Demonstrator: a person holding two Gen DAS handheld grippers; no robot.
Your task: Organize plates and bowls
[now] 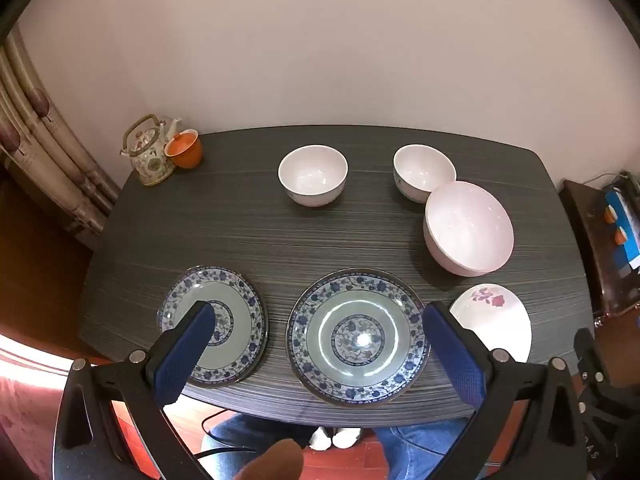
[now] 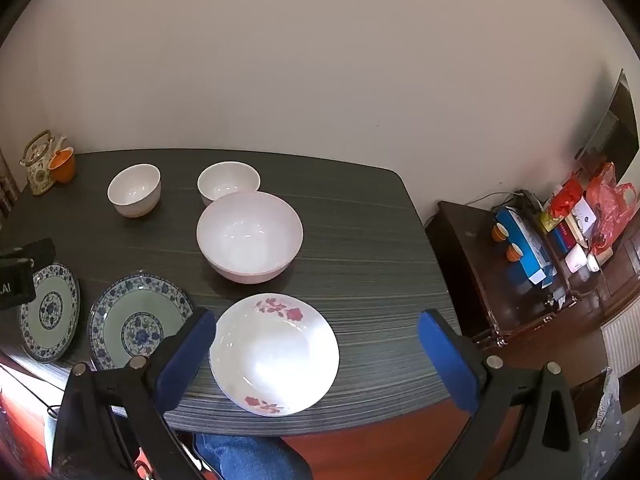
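Now our left gripper (image 1: 316,344) and right gripper (image 2: 316,352) both have fingers spread wide, holding nothing. The plates (image 1: 356,336) sit at six o'clock on the tabletop (image 1: 320,232), bowls (image 1: 313,174) at twelve. They look hard, slippery and breakable, so we pinch the rims.

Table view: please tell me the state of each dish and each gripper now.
Left gripper: open, empty.
Right gripper: open, empty.
Large blue plate: flat, unstacked.
Small blue plate: flat, unstacked.
Flowered dish: upright, empty.
Big pink bowl: upright, empty.
Two small bowls: upright, empty.
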